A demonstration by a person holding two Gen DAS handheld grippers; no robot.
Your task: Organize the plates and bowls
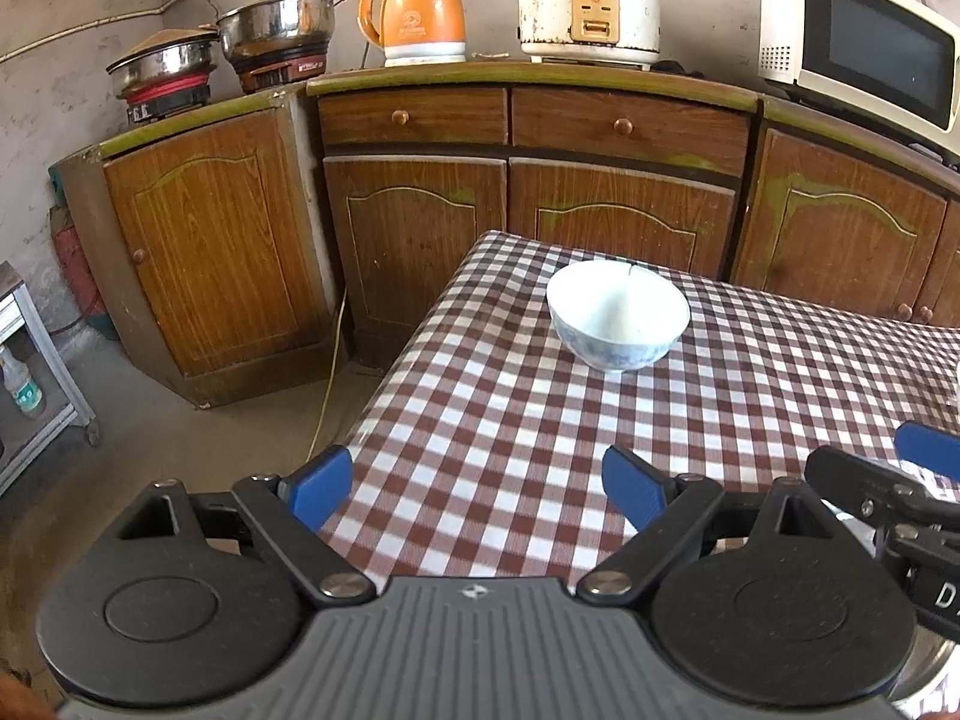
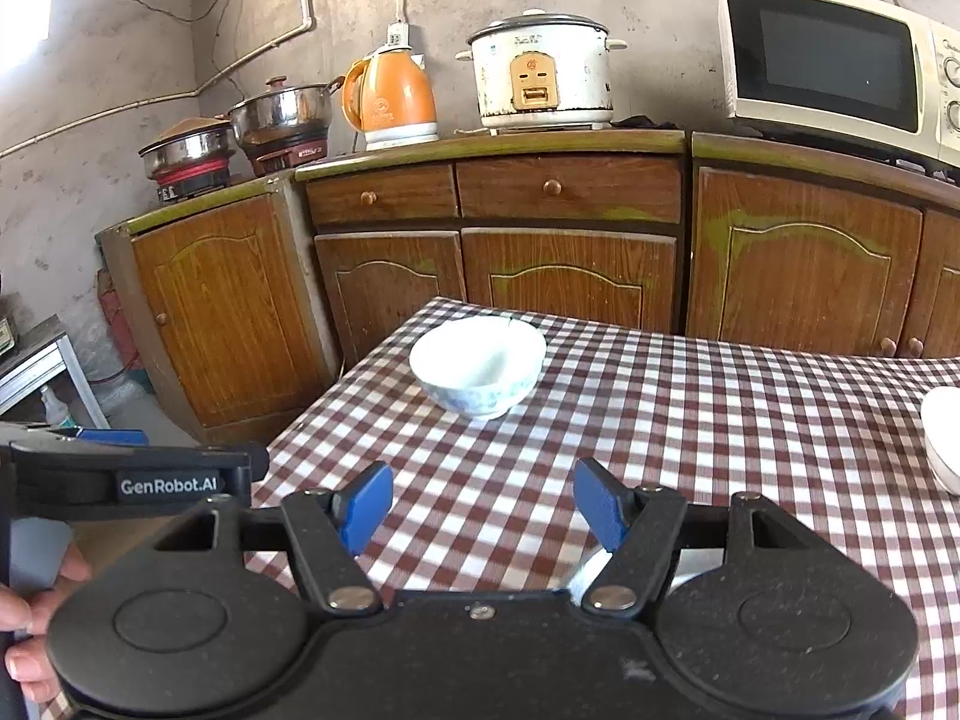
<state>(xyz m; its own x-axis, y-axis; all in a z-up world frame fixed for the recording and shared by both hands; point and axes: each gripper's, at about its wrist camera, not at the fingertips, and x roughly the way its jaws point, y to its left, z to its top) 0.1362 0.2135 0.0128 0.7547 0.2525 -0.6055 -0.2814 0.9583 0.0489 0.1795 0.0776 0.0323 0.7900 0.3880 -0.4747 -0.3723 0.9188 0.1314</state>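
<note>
- A white round porcelain bowl with a faint blue pattern (image 1: 618, 315) sat alone at the centre of the frame on the brown-and-white checked tabletop (image 1: 510, 420), not yet gathered.
- Another white dish (image 2: 945, 438) showed at the right edge, well apart; sorting looked barely begun.
- The left hand-held gripper (image 1: 477, 483) was spread wide, empty.
- The right hand-held gripper (image 2: 483, 504) was likewise released, touching nothing.

Both my wrist cameras look down across the checked table (image 1: 510, 420) toward the cabinets (image 2: 570, 240), sharing the white bowl (image 1: 618, 315).
</note>
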